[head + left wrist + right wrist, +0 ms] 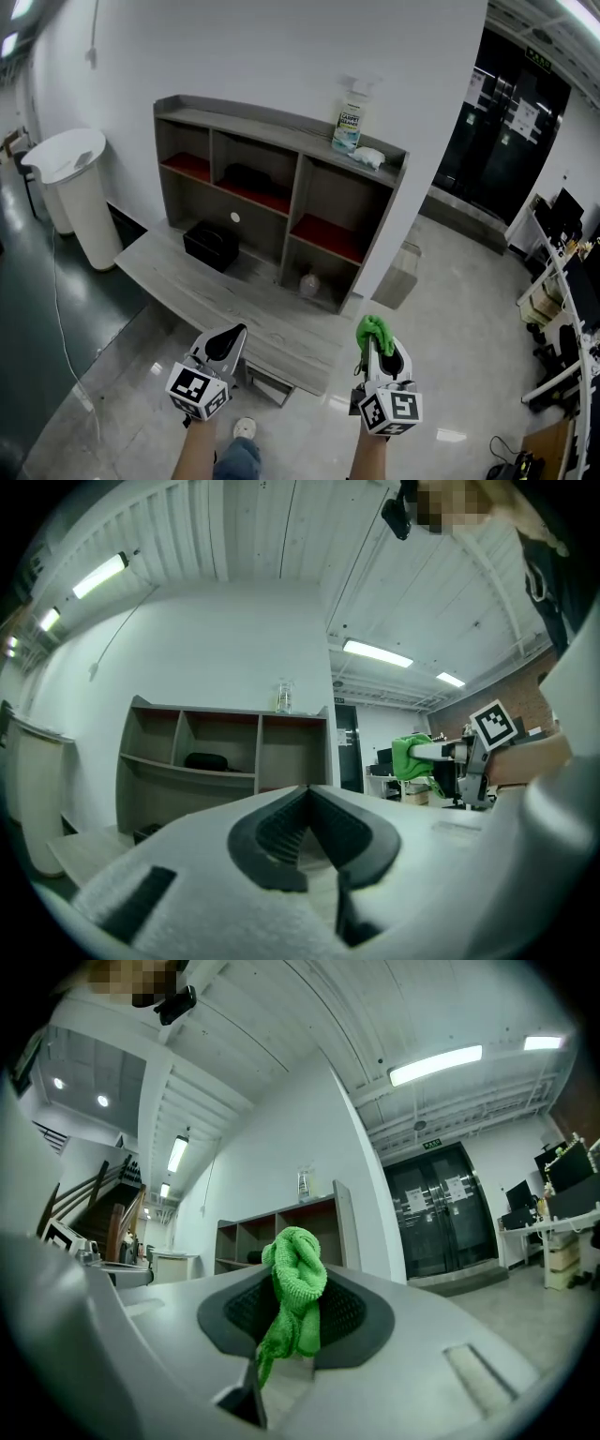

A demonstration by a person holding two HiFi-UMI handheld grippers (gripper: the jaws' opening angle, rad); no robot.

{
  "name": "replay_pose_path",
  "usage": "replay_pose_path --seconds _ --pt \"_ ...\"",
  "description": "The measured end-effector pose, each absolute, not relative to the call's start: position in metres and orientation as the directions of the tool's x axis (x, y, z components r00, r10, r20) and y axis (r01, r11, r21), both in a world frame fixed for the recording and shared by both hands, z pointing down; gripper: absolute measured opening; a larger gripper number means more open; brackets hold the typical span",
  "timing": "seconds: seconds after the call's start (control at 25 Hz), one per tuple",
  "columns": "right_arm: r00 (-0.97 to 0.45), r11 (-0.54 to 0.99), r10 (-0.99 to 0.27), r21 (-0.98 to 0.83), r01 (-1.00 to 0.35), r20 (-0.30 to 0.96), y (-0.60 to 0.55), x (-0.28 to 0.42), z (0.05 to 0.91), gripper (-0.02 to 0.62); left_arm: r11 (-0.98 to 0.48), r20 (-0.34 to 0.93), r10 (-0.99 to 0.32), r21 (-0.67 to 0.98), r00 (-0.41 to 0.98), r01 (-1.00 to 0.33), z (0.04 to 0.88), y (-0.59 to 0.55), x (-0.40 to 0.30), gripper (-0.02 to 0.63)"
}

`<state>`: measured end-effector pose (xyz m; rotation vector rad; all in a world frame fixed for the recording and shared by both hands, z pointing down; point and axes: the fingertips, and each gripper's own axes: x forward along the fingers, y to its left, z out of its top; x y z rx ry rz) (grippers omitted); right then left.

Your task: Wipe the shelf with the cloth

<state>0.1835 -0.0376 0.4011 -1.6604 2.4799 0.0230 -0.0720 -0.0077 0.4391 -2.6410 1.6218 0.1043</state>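
A grey shelf unit with red-lined compartments stands against the white wall, on a low grey platform. I stand well back from it. My right gripper is shut on a bunched green cloth, which sticks up from the pinched pads. My left gripper is shut with nothing in it, its pads pressed together. In the left gripper view the shelf unit is ahead and the green cloth shows at right. Both grippers hang over the floor near the platform's front edge.
A spray bottle and a white rag sit on the shelf top. A black box stands on the platform, a dark item in a middle compartment, a small jar low down. A white bin stands left; desks right.
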Motion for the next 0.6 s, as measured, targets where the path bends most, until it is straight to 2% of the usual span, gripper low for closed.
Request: replay_pose_path --seconds 0.36,0.6 --pt "-0.274 0.291 -0.949 -0.102 -0.951 -0.154 -0.170 0.154 0.397 0.104 -0.588 -0.069 -0.804 -0.057 0.590 -0.807 0.423 -0.173 -0.077 -0.002" --pt "-0.216 0.231 -0.967 -0.105 -0.967 -0.137 -0.219 0.143 0.402 0.104 -0.656 -0.053 -0.751 -0.062 0.658 -0.753 0.427 -0.240 -0.067 -0.002"
